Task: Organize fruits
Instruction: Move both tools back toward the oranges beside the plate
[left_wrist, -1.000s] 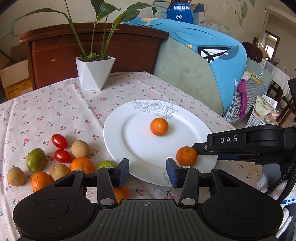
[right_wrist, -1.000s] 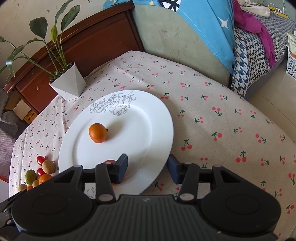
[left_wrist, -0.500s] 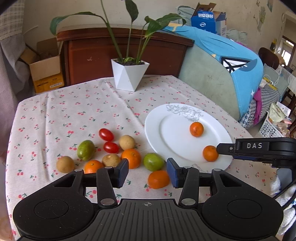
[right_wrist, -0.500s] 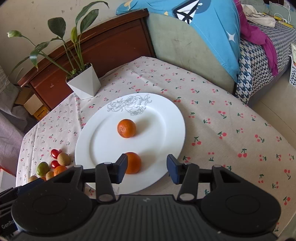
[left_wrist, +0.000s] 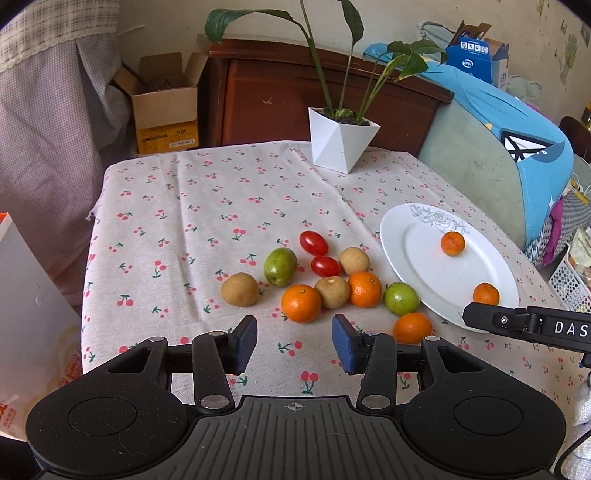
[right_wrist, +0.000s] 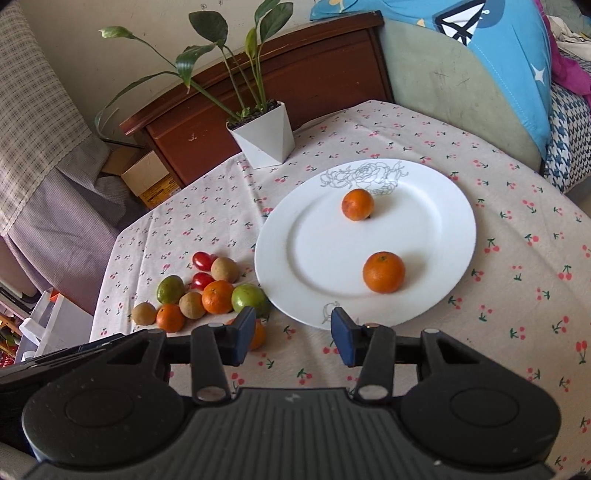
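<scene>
A white plate (right_wrist: 436, 192) (left_wrist: 424, 273) holds two oranges, one far (right_wrist: 357, 204) (left_wrist: 452, 243) and one near (right_wrist: 383, 272) (left_wrist: 486, 294). Left of the plate lies a cluster of loose fruit: oranges (left_wrist: 301, 303) (left_wrist: 365, 289) (left_wrist: 412, 328), green fruits (left_wrist: 280, 261) (left_wrist: 401, 298), red tomatoes (left_wrist: 313, 242), brown fruits (left_wrist: 239, 289). My left gripper (left_wrist: 294, 341) is open and empty, just short of the cluster. My right gripper (right_wrist: 293, 338) is open and empty at the plate's near rim; its body shows in the left wrist view (left_wrist: 532, 325).
A white pot with a green plant (left_wrist: 341, 142) (right_wrist: 264, 138) stands at the table's far side. A wooden cabinet (left_wrist: 325, 96) and a cardboard box (left_wrist: 166, 107) are behind the table. A sofa with blue cloth (left_wrist: 509, 140) is at the right.
Both grippers have pulled back toward me. The left one has swung left from the plate to face the loose fruit. The near orange now lies free on the plate.
</scene>
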